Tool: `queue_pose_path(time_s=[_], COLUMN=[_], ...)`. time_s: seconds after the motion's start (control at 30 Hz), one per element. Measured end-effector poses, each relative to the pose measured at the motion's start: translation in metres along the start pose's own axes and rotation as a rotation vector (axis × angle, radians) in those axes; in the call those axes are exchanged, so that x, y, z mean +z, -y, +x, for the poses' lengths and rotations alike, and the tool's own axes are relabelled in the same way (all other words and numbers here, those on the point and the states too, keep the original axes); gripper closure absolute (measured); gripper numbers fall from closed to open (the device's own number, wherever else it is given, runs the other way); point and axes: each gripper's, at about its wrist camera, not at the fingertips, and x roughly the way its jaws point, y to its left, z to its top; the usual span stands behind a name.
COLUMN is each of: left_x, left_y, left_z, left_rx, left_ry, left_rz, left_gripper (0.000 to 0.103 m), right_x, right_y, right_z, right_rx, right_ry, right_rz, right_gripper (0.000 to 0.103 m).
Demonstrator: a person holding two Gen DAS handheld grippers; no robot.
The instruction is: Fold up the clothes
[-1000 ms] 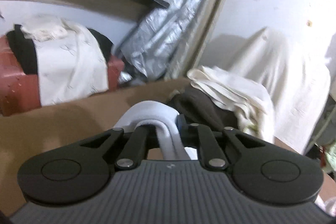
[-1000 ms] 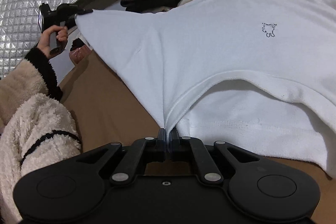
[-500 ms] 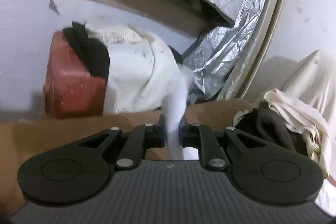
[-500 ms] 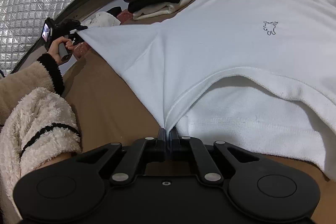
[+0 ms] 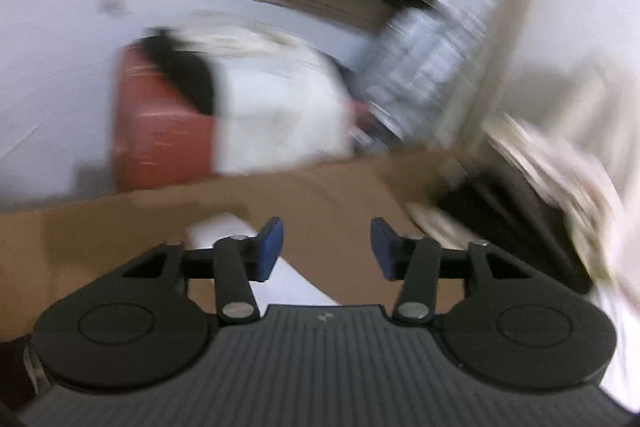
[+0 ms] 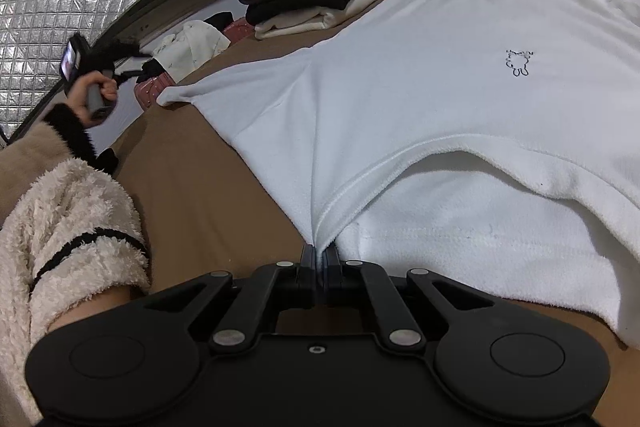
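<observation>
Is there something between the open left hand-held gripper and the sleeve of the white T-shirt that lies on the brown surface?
Nothing visible. The left hand-held gripper is open; the white T-shirt sleeve lies flat just below it on the bare brown surface.

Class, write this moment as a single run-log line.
task: fold clothes | left gripper: open, empty | right gripper: shut on white T-shirt hem | sleeve: flat on brown surface
</observation>
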Motion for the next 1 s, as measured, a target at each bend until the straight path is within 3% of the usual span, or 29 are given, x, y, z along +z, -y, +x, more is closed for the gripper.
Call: queue_pose_path(time_s=[0.07,0.17,0.3,0.47,0.53,0.63,0.7,0.77,0.83,0.93,1.0], left_x=[-0.012,-0.040,-0.093,-0.180,-0.214,-0.265,-0.285,-0.293,-0.290,-0.285,-0.290], left_y=[0.049,0.125,0.219,0.308,0.323,0.335,0.341,0.344,0.338,0.320,0.317], left_z=[-0.010,-0.024,-0.046,-0.064,-0.068,-0.076,-0.089,-0.098,-0.094,-0.087,-0.094], left_rx=[-0.083,-0.166,-0.273,-0.358,-0.375,-0.358,-0.334,-0.307,-0.260,-0.226,-0.212], left_ry=[-0.116,-0.256,-0.388,-0.554,-0.574,-0.564,-0.506,-0.476,-0.520,-0.596,-0.572], left_rz=[0.128,0.287,0.426,0.519,0.501,0.610,0.756,0.842,0.818,0.661,0.653], left_gripper=[0.044,0.040,0.034,0.033,0.033,0.033,0.029,0.015,0.007,0.001,0.001], right_x=[0.001,0.003,0.002,0.004,0.007,0.012,0.016,0.020,0.024,0.031,0.041], right_y=[-0.002,-0.009,-0.021,-0.031,-0.027,-0.015,-0.007,0.001,0.010,0.021,0.025], right_z=[-0.003,-0.007,0.002,-0.005,-0.015,-0.033,-0.045,-0.057,-0.069,-0.088,-0.103], right_rx=[0.016,0.052,-0.037,-0.022,-0.023,-0.022,-0.021,-0.021,-0.021,-0.044,-0.093], right_ry=[0.014,0.037,-0.026,-0.012,0.010,0.046,0.070,0.094,0.118,0.167,0.200], right_rz=[0.012,0.022,-0.090,-0.113,-0.091,-0.026,0.018,0.061,0.105,0.180,0.216], right_gripper=[0.097,0.096,0.096,0.073,0.071,0.071,0.067,0.066,0.066,0.066,0.066])
